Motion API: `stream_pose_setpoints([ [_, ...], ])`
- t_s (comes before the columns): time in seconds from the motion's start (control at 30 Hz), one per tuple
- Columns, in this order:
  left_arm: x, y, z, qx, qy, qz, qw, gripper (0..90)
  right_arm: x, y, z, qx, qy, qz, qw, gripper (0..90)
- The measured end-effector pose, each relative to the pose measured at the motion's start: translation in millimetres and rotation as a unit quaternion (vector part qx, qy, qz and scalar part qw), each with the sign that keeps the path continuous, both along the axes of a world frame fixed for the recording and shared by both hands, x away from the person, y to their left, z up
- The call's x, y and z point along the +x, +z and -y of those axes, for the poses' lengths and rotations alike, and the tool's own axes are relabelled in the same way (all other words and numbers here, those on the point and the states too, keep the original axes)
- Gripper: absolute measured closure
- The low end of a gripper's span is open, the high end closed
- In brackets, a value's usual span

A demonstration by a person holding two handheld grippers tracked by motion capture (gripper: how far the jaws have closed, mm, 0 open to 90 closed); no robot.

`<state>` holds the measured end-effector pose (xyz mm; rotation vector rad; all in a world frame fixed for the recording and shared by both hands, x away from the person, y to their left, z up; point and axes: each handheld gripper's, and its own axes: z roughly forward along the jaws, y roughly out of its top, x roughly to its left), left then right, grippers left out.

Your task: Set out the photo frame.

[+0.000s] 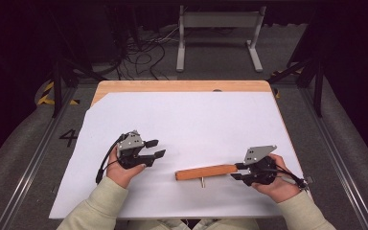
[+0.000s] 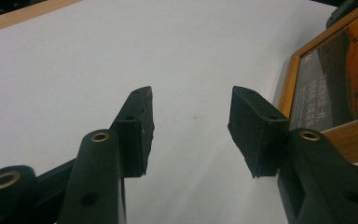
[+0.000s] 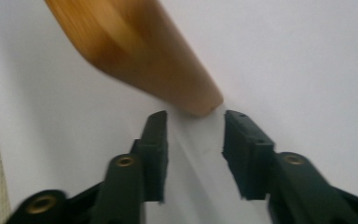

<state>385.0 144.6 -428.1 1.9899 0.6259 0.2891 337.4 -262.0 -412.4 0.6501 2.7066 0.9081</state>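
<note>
A wooden picture frame [image 1: 206, 172] stands on its edge on the white sheet [image 1: 196, 120], with a small metal peg [image 1: 202, 182] sticking out on the near side. In the left gripper view the picture frame [image 2: 335, 79] shows its dark and orange picture at the right. My right gripper [image 1: 238, 171] is at the frame's right end, jaws apart. In the right gripper view the frame's rounded corner [image 3: 140, 51] lies just beyond the right gripper [image 3: 193, 140], not between its jaws. My left gripper [image 1: 156, 148] is open left of the frame. The left gripper [image 2: 191, 121] has nothing between its jaws.
The white sheet covers most of a wooden table, whose bare far edge [image 1: 182, 86] shows at the back. Beyond the table are loose cables [image 1: 143, 52] on the floor and a grey metal stand [image 1: 218, 28]. Metal rails [image 1: 33, 158] run along both sides.
</note>
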Motion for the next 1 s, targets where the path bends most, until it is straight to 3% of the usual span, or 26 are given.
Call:
stream_pose_setpoints([
  [0.13, 0.4, 0.1, -0.5, 0.001, 0.0, 0.001, 1.0, 50.7, 0.3, -7.0, 0.3, 0.003, -0.008, -0.024, 0.9997, 84.7],
  [0.17, 0.4, 0.1, -0.5, 0.001, 0.0, 0.001, 1.0, 50.8, 0.3, -7.0, 0.3, 0.003, -0.008, -0.024, 0.9997, 84.7],
  [0.2, 0.4, 0.1, -0.8, 0.001, 0.002, 0.0, 1.0, 50.9, 0.9, -9.1, -0.7, 0.015, -0.004, -0.026, 0.9995, 90.0],
  [0.3, 0.4, 0.2, -1.2, 0.001, 0.004, 0.0, 1.0, 51.0, 1.8, -11.2, -2.0, 0.03, 0.001, -0.031, 0.9991, 90.0],
  [0.5, 0.5, 0.0, -1.2, 0.0, 0.005, -0.002, 1.0, 51.0, 5.1, -22.2, -8.8, 0.031, 0.003, -0.054, 0.998, 90.0],
  [0.6, 0.6, 0.0, -1.5, -0.001, 0.007, 0.0, 1.0, 51.0, 10.7, -25.7, -7.9, 0.055, -0.014, -0.063, 0.9963, 90.0],
  [0.73, 0.8, -0.1, -1.8, -0.001, 0.006, -0.002, 1.0, 51.1, 13.9, -27.4, -6.9, 0.067, -0.022, -0.061, 0.9957, 90.0],
  [1.0, -0.7, -0.6, -5.0, -0.001, 0.009, -0.002, 1.0, 51.4, 42.6, -28.9, -13.2, 0.083, -0.055, -0.054, 0.9936, 90.0],
])
